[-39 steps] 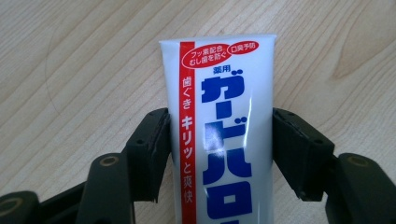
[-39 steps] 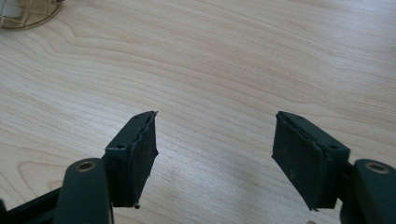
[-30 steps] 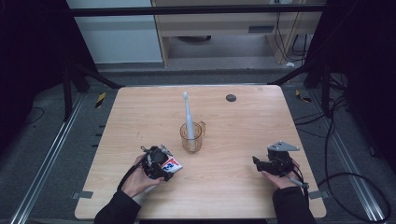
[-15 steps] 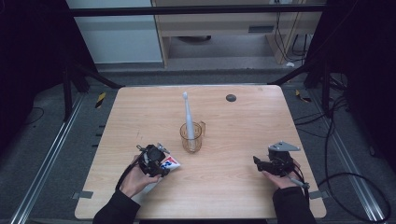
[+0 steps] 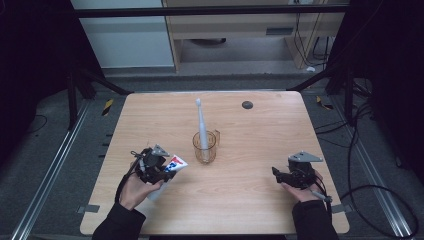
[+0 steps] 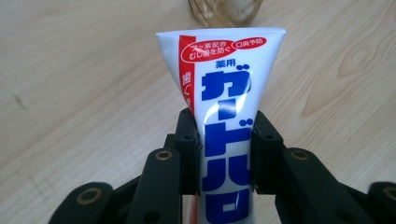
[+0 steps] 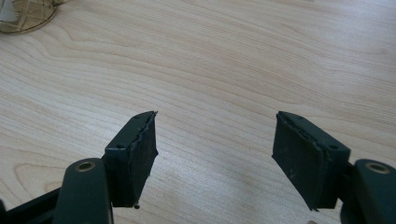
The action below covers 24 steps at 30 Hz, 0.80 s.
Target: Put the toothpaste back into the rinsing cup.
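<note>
- Two claws are at work on the desk [image 5: 240, 200]. Your left claw [image 5: 159, 167] sits in the lower left of the high view; your right claw [image 5: 290, 176] sits in the lower right.
- Left claw: the jaws have just been closing and now press on the toothpaste tube [image 6: 223, 116]. In the left gripper view the pads pinch the tube's narrower body from both sides, so the grip falls on the firm part and not on the thin tail.
- The tube's flat crimped end points away from the claw, toward the cup [image 5: 204, 146] at frame centre in the high view. Judged from this, the tube is held so that it can be carried to the cup.
- Tube: glossy white plastic, red band, blue lettering; it fans from a rounded body to a wide straight seam.
- Right claw [image 7: 215, 154]: jaws apart, nothing between them, poised low over bare wood. Its pads are matt black with rough, frayed edges.
- Cup: clear amber plastic with a handle. A white toothbrush [image 5: 201, 125] stands in it, head up, leaning on the rim.
- Desk: pale wood-grain board, smooth, rounded corners. One small dark disc [image 5: 247, 104] lies near its far edge.
</note>
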{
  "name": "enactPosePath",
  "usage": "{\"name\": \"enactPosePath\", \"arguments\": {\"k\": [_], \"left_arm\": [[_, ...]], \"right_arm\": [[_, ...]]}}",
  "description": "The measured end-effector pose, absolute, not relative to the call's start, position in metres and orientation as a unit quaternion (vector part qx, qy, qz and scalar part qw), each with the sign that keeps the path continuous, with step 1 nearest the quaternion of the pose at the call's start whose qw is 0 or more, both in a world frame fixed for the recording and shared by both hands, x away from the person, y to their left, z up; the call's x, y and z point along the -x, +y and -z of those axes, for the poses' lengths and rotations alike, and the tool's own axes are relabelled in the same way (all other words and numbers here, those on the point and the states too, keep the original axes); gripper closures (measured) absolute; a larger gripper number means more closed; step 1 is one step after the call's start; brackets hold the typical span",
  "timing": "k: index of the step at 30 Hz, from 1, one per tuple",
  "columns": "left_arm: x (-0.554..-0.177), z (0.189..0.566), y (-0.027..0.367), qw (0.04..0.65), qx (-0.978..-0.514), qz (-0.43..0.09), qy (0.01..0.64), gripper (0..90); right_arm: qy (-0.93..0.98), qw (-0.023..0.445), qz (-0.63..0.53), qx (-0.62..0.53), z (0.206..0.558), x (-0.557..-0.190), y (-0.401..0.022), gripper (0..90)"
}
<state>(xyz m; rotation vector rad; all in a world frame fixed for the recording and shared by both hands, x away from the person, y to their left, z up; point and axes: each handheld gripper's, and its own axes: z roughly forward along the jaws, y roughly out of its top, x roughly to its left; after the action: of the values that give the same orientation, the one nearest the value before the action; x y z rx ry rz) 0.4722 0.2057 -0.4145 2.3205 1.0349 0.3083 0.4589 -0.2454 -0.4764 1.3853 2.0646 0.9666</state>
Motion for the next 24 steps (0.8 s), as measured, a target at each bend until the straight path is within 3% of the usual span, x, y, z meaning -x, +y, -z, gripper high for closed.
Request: {"name": "enactPosePath", "arguments": {"k": [24], "left_arm": [[-0.485,0.365,0.201,0.394,-0.801,-0.212,0.399,68.9]], "right_arm": [[0.749,0.249,-0.359,-0.498,0.478,-0.459,-0.245,29.6]]}}
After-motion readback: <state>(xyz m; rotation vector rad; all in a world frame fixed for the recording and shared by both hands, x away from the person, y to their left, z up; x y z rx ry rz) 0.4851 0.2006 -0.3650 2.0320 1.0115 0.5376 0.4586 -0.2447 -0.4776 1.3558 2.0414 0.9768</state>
